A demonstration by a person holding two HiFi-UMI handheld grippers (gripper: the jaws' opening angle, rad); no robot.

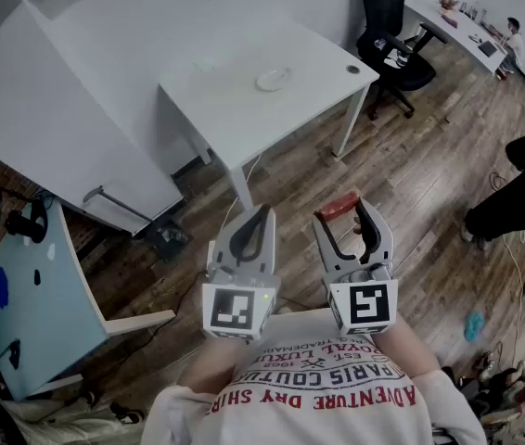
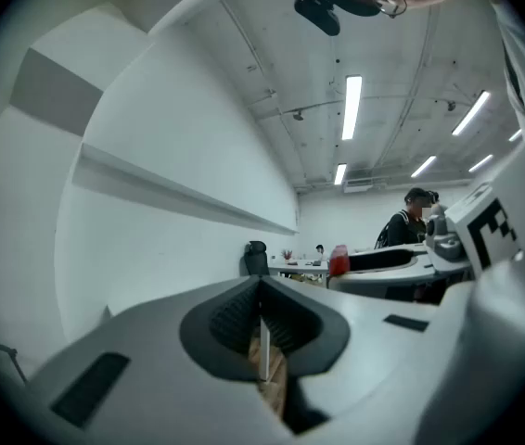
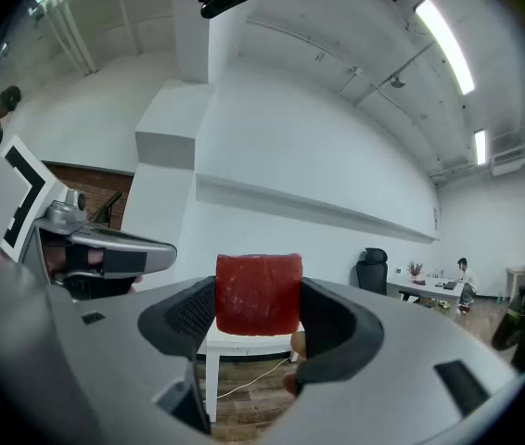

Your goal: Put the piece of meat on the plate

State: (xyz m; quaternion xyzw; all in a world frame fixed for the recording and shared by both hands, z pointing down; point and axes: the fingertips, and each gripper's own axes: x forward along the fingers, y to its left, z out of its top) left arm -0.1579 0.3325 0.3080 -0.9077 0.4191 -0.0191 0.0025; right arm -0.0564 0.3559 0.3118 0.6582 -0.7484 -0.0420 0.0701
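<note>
"Fingers (image 3: 335, 330) of the right gripper (image 1: 344, 213), please. What state?"

"Spread wide, pinching the piece of meat (image 3: 258, 293) at their tips. The red block sits square between the pads, clear of everything else. Its face looks nearly square, so I judge no long axis to align."

"And the left gripper (image 1: 262, 213)?"

"Its fingers are pressed together with nothing between them. It is just beside the right one, both level and close to the person's chest."

"Where does the plate (image 1: 274, 80) lie from the loaded fingers?"

"Well ahead of them and somewhat to their left, on the white table (image 1: 216, 119) — still well apart. It is almost straight ahead of the left fingers, but the right carries the load. In my judgement the coming move is a forward reach, angled slightly left — transport is only beginning."
</note>
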